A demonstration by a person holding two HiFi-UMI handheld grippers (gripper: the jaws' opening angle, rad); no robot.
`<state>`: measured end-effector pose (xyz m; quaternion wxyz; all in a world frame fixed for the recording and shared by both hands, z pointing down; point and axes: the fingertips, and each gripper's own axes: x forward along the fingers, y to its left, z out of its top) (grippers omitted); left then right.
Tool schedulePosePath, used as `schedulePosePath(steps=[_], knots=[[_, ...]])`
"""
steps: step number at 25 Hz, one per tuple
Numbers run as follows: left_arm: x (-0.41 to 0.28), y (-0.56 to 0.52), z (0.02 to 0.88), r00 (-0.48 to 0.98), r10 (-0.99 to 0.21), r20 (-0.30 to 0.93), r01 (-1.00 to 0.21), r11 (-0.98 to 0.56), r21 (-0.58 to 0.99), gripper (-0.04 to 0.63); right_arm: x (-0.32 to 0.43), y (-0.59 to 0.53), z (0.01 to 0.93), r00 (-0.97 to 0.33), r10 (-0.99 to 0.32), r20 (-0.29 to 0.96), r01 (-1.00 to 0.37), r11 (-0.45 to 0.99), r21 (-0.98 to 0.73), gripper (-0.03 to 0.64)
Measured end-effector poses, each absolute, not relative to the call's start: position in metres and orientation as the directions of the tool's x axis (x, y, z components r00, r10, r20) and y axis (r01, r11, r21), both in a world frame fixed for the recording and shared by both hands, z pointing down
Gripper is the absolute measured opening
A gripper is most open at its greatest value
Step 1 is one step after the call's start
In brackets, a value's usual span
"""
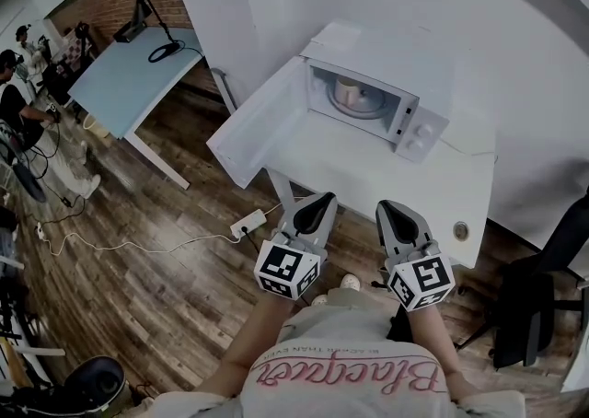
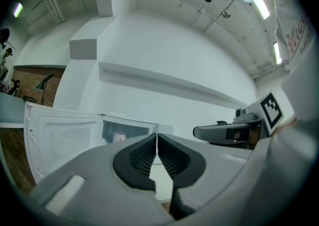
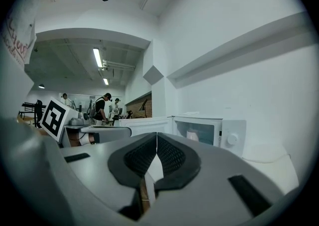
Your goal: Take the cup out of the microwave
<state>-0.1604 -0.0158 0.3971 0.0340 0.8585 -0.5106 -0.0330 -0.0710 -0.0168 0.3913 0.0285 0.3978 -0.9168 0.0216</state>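
L gripper, R gripper: closed, level

Pale T-shirt with pink script print. White shoe. Left hand-held gripper and right hand-held gripper: grey moulded shells, black ribbed pads, black-and-white marker cube at rear of each.

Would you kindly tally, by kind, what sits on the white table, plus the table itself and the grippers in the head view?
microwave: 1
cup, inside the microwave: 1
white table: 1
grippers: 2, the left gripper and the right gripper
Total: 5
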Motion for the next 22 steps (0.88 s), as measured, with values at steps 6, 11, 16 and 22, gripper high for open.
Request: schedulePosePath(steps=[6, 11, 16, 22], knots=[[-0.153, -0.038, 0.401, 0.464, -0.886, -0.010, -0.881, -0.463, 0.096, 0.014, -0.065, -0.038, 0.396, -0.694, -0.716, 0.072, -0.719, 0.694, -0.035, 0.012], [-0.146, -0.060, 0.397, 0.446, -0.895, -0.023, -0.886, -0.445, 0.129, 0.014, -0.056, -0.062, 0.394, -0.704, -0.707, 0.063, -0.710, 0.703, -0.049, 0.012], [-0.131, -0.085, 0.396, 0.440, -0.898, -0.015, -0.889, -0.438, 0.133, 0.014, -0.045, -0.087, 0.393, -0.720, -0.690, 0.064, -0.693, 0.718, -0.063, 0.012], [-0.116, -0.108, 0.402, 0.393, -0.919, 0.003, -0.913, -0.390, 0.119, 0.078, -0.030, -0.111, 0.399, -0.739, -0.671, 0.064, -0.674, 0.734, -0.086, 0.012]])
